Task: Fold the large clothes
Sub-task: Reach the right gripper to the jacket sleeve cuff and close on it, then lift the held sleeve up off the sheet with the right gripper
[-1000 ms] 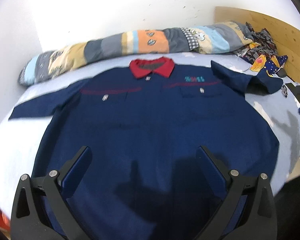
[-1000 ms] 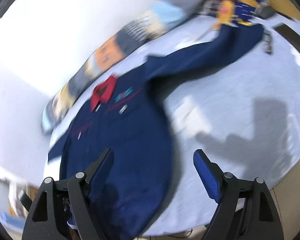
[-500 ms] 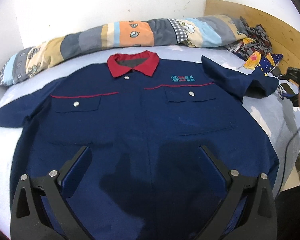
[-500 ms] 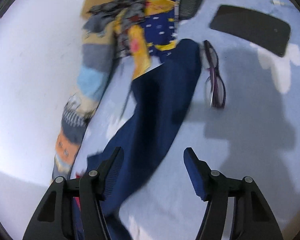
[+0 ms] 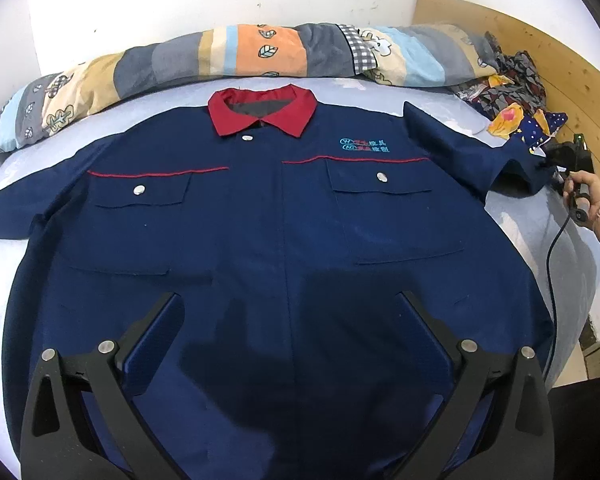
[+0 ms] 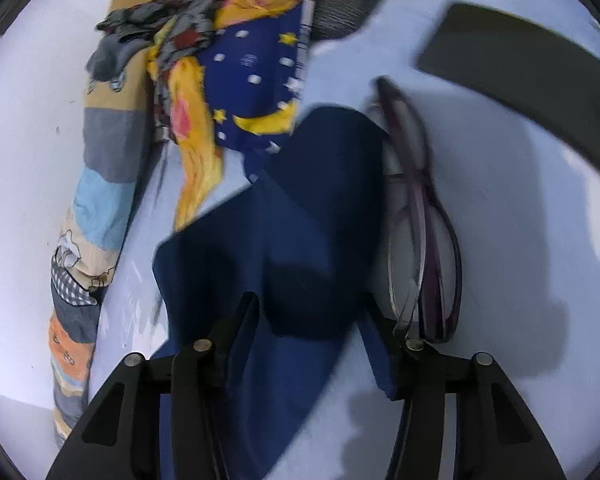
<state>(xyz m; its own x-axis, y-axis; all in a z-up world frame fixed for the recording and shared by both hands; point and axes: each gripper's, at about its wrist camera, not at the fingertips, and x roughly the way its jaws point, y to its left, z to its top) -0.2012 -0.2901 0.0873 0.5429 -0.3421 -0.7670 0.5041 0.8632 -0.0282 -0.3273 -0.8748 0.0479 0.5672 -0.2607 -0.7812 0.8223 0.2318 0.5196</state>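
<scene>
Up close, the right gripper [image 6: 305, 320] straddles the sleeve cuff [image 6: 319, 216] of a navy work shirt [image 5: 284, 248] spread flat on the bed [image 5: 4, 168], jaws spread; the left gripper [image 5: 288, 320] hovers, jaws wide. Beyond, folded glasses [image 6: 423, 240] touch the cuff: lifting could drag them along.

One navy shirt [image 5: 276, 240], with one red collar [image 5: 262, 114], two chest pockets and three silver buttons. One patchwork quilt roll [image 5: 236, 56]. One pair of glasses [image 6: 423, 248]. One dark flat slab [image 6: 531, 68]. Two claws: left claw [image 5: 288, 312], right claw [image 6: 307, 312].
</scene>
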